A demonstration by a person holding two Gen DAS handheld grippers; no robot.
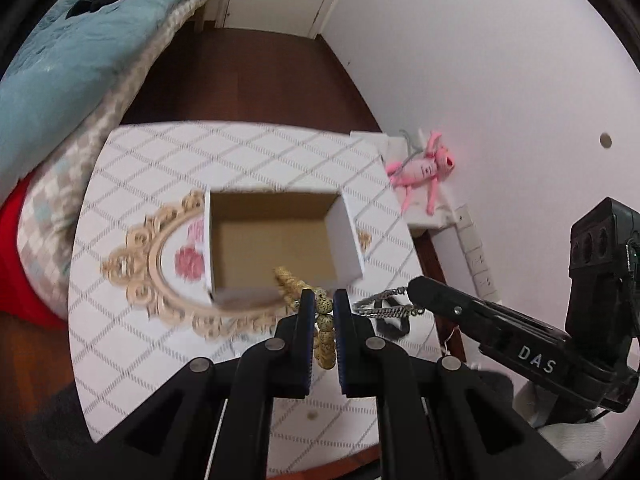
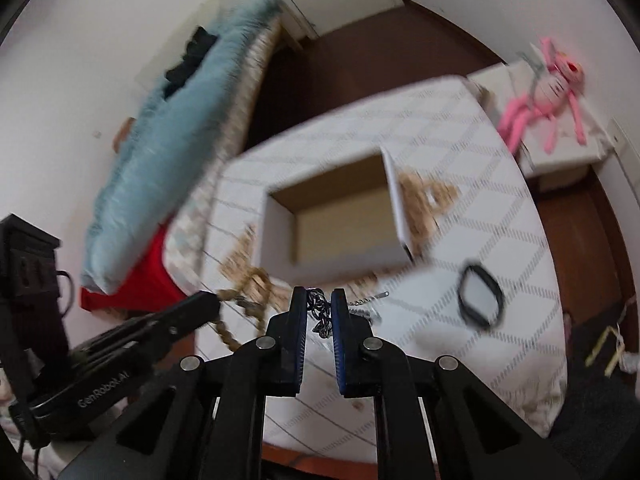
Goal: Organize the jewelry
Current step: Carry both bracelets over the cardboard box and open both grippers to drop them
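Observation:
My left gripper (image 1: 324, 300) is shut on a string of tan speckled beads (image 1: 325, 322), held above the table just in front of an open white cardboard box (image 1: 276, 240). My right gripper (image 2: 319, 300) is shut on a dark silver metal chain (image 2: 320, 312), held up to the right of the left gripper. The chain also shows in the left wrist view (image 1: 384, 306), hanging from the right gripper's tip. The box (image 2: 340, 208) is empty and sits on an ornate gold-framed mirror (image 1: 160, 264). A black bracelet (image 2: 480, 296) lies on the table to the right.
The small table has a white diamond-patterned cloth (image 1: 168, 168). A pink plush toy (image 1: 424, 168) lies on a white shelf by the wall. A bed with a teal blanket (image 1: 72, 48) stands at the left. Dark wood floor lies beyond.

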